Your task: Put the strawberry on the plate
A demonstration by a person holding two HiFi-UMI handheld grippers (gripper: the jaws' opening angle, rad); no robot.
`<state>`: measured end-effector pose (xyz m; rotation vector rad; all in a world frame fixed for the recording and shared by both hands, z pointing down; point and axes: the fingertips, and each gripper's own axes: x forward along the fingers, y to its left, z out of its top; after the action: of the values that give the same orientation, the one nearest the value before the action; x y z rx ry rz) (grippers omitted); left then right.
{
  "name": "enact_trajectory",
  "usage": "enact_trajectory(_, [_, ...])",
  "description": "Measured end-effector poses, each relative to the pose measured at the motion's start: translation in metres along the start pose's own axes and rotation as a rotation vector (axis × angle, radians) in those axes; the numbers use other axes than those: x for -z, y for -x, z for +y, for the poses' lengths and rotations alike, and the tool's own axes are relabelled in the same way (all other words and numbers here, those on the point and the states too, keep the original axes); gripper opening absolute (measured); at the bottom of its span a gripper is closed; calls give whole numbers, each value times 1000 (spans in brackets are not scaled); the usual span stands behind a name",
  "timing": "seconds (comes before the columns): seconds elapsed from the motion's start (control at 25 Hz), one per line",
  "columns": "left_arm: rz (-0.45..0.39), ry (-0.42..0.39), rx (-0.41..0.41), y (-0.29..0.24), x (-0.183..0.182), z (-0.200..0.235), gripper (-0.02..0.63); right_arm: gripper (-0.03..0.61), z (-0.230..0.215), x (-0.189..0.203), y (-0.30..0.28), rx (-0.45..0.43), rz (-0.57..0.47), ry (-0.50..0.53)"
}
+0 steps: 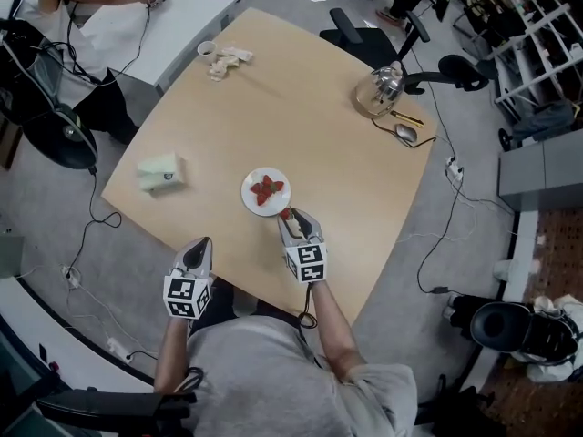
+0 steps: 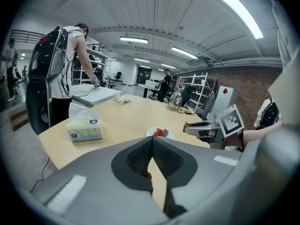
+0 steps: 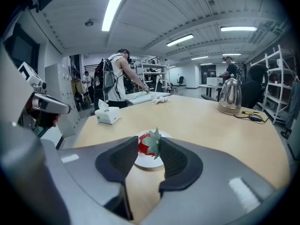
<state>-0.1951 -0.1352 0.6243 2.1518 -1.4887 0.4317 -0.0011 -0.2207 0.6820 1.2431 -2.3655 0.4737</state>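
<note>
A: Your right claw (image 3: 150, 142) is closed on the strawberry (image 3: 146, 145). The pads pinch it from both sides, with the leaves turned back toward you.

B: You have it in the air, not set down. In the head view it hangs just beside the rim of the plate (image 1: 248, 195), on the side toward the near edge of the worktop (image 1: 364, 180).

A: The plate sits close to that near edge, about midway along it. A few red berries (image 1: 265, 189) already lie on it.

B: So the pick-up looks done. What's left for you, I'd say, is the short carry over the rim, the lowering and the letting go.

A: Your left claw (image 2: 151, 146) plays no part here. Its jaws are together with nothing between them, and it waits at the near edge, to the left of the plate.

B: One caution. The strawberry is soft, and you hold it right at the tips. I'd judge that a gentle release over a bare patch of plate would suit better than dropping it onto the others.
</note>
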Motion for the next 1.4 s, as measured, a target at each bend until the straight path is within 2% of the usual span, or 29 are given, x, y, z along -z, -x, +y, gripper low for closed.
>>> enact_trajectory(0.36, [23,24,-32,0,4,28,18,153,4,14,-46,-25,82,65])
enact_trajectory(0.76, [52,40,-65,-5,6,56,18,153,-7,27,-86,-13,152,82])
enact_trajectory(1.4, [79,56,-67,-19,9,62,18,153,-13,50,-97,-29,209,57])
